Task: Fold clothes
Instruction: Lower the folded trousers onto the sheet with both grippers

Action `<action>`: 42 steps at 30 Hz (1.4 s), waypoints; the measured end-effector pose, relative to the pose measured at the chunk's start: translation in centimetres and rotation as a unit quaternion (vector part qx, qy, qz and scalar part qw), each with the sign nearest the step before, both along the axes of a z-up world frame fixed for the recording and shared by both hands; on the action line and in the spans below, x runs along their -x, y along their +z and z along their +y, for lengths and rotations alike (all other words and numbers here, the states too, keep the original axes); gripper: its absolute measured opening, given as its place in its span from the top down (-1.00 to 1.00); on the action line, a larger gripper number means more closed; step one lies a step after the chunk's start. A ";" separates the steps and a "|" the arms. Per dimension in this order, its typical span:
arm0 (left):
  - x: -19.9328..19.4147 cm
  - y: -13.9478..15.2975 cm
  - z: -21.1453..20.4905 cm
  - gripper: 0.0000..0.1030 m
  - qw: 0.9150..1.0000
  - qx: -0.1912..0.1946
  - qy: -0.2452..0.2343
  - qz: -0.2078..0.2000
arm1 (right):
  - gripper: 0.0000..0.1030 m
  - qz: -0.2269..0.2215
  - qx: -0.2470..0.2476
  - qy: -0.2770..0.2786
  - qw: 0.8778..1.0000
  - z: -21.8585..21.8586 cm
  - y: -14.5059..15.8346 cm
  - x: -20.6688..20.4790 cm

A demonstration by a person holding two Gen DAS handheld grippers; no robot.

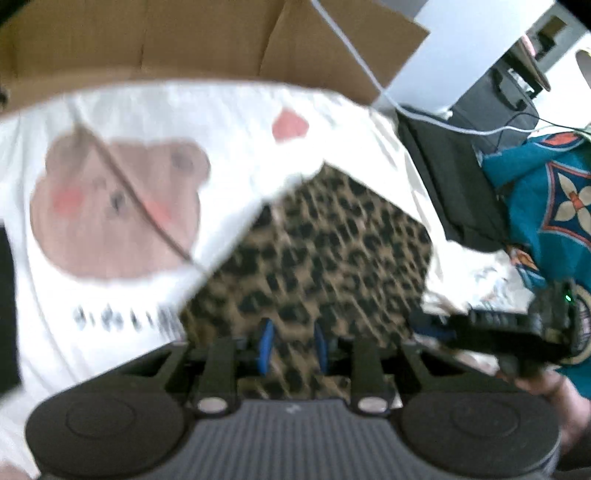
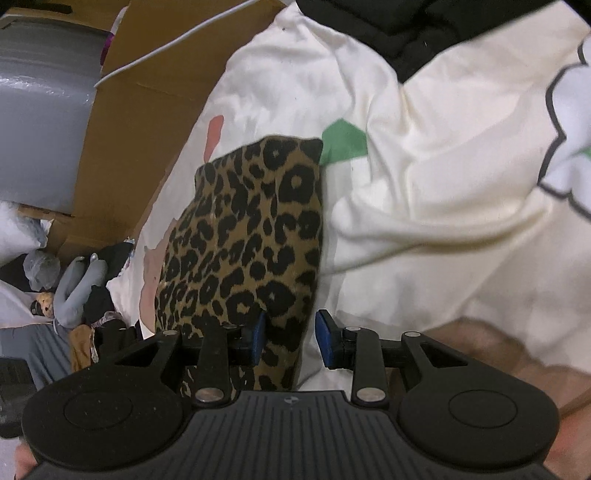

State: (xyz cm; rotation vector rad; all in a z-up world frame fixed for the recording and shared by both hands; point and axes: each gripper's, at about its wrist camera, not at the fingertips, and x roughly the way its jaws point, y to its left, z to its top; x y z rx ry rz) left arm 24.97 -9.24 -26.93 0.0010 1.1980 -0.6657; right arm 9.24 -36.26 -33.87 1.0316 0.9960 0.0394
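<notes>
A folded leopard-print garment (image 1: 325, 258) lies on a white cloth printed with a brown bear (image 1: 110, 206). My left gripper (image 1: 293, 345) hovers over the garment's near edge, its blue pads apart with nothing between them; this view is blurred. In the right wrist view the same leopard garment (image 2: 251, 236) rests on the cream cloth (image 2: 424, 184). My right gripper (image 2: 291, 334) is open above the garment's near right edge, and its pads do not press on the cloth. In the left wrist view my right gripper's black housing (image 1: 517, 326) shows at the right, held by a hand.
A cardboard box (image 1: 184, 37) stands behind the cloth, with a white cable (image 1: 354, 55) across it. A black bag (image 1: 454, 177) and a teal patterned fabric (image 1: 546, 206) lie at the right. A grey bin (image 2: 40, 129) and a heap of clothes (image 2: 74, 288) sit left; a black garment (image 2: 424, 29) lies at the far side.
</notes>
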 end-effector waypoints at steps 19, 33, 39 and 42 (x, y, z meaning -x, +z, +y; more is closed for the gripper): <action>-2.7 -3.3 0.2 0.41 0.999 -0.019 -0.031 -0.018 | 0.39 -0.001 0.014 0.017 1.000 1.7 0.0 0.1; -2.0 -1.9 0.7 0.98 0.997 -0.006 -0.054 -0.061 | 0.39 -0.008 0.014 0.010 1.000 1.7 0.0 0.3; -2.3 -2.1 1.5 0.98 0.997 -0.017 -0.039 -0.067 | 0.37 -0.025 0.002 0.002 1.000 1.5 0.3 0.3; -2.2 -3.0 1.6 0.98 0.997 -0.027 -0.039 -0.066 | 0.37 -0.029 -0.005 -0.007 1.000 1.3 0.2 0.2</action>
